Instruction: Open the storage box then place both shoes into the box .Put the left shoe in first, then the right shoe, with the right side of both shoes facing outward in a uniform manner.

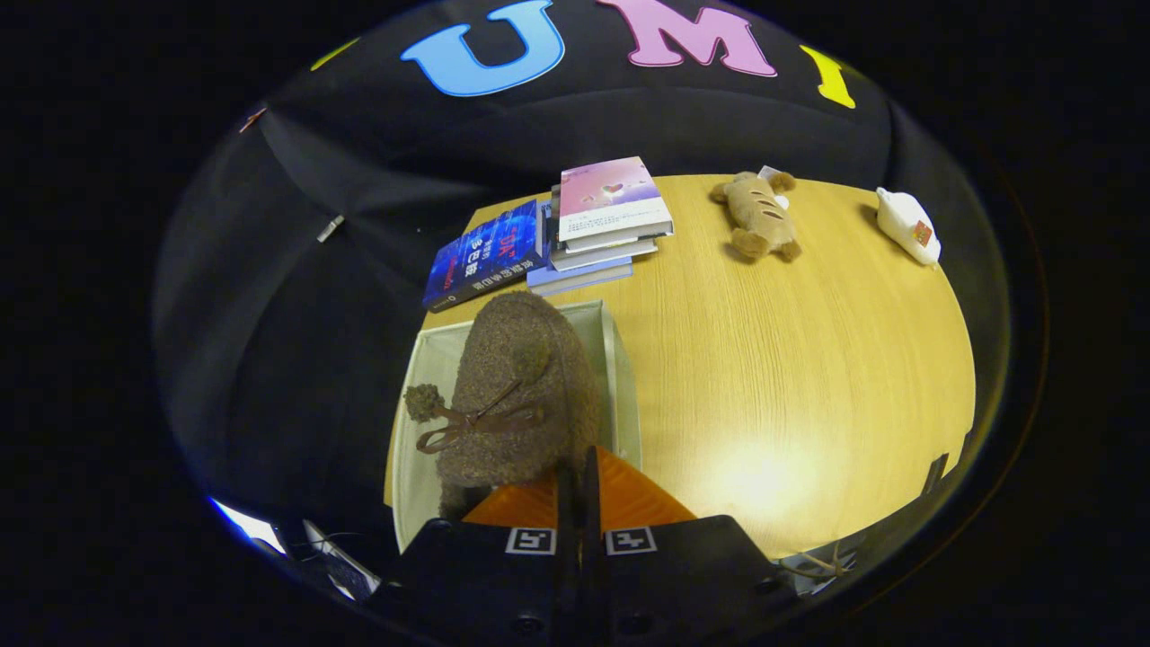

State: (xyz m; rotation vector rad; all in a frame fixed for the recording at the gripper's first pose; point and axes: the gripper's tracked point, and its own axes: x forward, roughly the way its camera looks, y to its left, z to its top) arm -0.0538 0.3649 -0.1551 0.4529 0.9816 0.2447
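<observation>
A brown fuzzy shoe [517,395] with a brown bow and pompoms hangs just ahead of my fingers, toe pointing away from me. My gripper [575,472] is shut on the shoe's near rim, fingers almost touching. The shoe hovers over the open white storage box [622,368], which stands at the wooden table's left side. The shoe hides most of the box's inside, so I cannot tell what lies in it.
Beyond the box are a blue book [485,254] and a stack of books [606,220]. A brown plush toy [759,216] and a white object [907,225] lie at the table's far side. Bare wooden tabletop [791,359] spreads right of the box.
</observation>
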